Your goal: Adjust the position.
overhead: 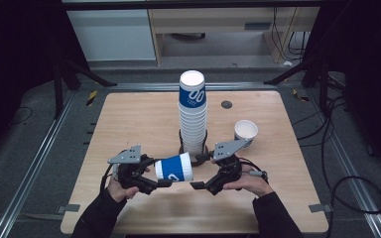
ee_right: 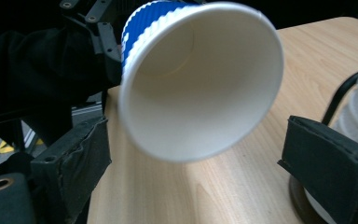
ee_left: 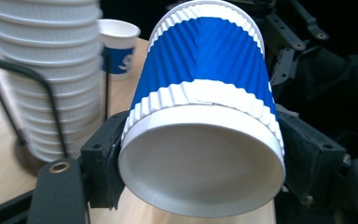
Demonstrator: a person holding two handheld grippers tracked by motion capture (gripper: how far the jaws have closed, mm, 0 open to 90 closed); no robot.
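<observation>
Wood counter (overhead: 129,124) w/ tall cup stack (overhead: 193,116) center-far, left gripper (overhead: 151,184) clamped on a blue ribbed cup (overhead: 174,167) lying sideways near-center above the counter, right gripper (overhead: 198,186) open, jaws clear of the cup's mouth.

light wood table (overhead: 129,124), rounded corners.
bearing a wire-framed stack of cups (overhead: 193,116), a lone upright cup (overhead: 246,131) near it.

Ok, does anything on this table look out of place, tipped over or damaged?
Nothing looks damaged or spilled. The blue cup lies sideways only because the left gripper holds it by its base. The cup stack and the single cup stand upright.
</observation>
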